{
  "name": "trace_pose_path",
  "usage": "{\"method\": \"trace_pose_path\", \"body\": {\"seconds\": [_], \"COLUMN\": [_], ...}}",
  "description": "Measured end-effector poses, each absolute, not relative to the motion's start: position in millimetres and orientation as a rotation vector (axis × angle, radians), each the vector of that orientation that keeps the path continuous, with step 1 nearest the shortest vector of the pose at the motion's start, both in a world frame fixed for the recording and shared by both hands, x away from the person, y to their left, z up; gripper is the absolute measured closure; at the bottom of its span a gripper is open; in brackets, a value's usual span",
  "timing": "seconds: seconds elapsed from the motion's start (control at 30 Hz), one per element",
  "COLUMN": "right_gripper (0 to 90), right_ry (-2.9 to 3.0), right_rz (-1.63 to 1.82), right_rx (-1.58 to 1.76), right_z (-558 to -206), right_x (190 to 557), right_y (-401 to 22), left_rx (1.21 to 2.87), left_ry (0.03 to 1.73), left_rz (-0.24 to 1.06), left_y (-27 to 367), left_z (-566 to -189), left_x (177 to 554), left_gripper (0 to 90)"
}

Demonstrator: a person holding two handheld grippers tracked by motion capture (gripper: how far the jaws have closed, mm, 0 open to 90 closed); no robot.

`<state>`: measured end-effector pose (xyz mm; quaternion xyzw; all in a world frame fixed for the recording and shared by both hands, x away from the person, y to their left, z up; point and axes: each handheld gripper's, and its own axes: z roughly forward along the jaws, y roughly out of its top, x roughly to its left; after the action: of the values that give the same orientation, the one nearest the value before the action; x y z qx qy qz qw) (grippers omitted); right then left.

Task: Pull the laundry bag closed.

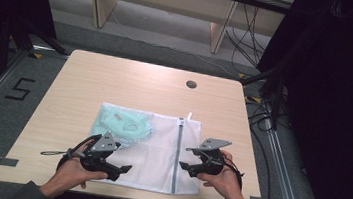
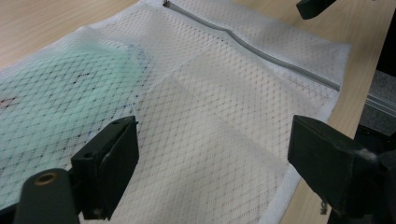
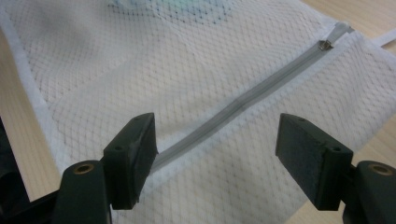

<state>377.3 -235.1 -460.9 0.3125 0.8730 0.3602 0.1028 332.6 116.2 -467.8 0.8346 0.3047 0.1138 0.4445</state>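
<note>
Wood table (image 1: 91, 77): flat white mesh bag (image 1: 158, 153), grey zipper (image 1: 176, 155) closed, green cloth (image 1: 124, 123) inside; both grippers apart.

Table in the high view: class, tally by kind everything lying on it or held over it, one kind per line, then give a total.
White mesh laundry bag: 1
Pale green item inside the bag: 1
Hand-held gripper: 2, left hand-held gripper and right hand-held gripper, both open
Total: 4

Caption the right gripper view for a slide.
Open right gripper poised above a white mesh laundry bag, fingers straddling its closed grey zipper.
</note>
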Motion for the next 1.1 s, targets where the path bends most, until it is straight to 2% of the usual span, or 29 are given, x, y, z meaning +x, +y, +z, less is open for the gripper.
{"method": "trace_pose_path", "body": {"seconds": [0.33,0.5,0.53,0.73,1.1], "right_gripper": [29.0,29.0,29.0,28.9,28.2], "right_ry": [2.544,2.582,2.542,2.528,2.538], "right_rz": [1.069,1.006,1.035,1.046,0.998], "right_rx": [0.98,0.984,0.979,1.045,0.971], "right_z": [-467.2,-466.1,-469.6,-470.9,-472.6], "right_x": [362.2,353.5,352.3,342.3,333.6], "right_y": [-248.0,-253.9,-253.9,-256.8,-269.6], "left_rx": [2.117,2.075,2.112,2.103,2.073], "left_ry": [0.705,0.751,0.72,0.743,0.777], "left_rz": [0.3,0.297,0.311,0.321,0.318], "left_y": [123.2,126.4,130.1,136.0,140.2], "left_z": [-468.1,-466.8,-465.8,-466.7,-467.0], "left_x": [324.2,318.6,320.4,317.7,314.8], "left_gripper": [16.4,16.4,16.4,16.4,16.3]}}
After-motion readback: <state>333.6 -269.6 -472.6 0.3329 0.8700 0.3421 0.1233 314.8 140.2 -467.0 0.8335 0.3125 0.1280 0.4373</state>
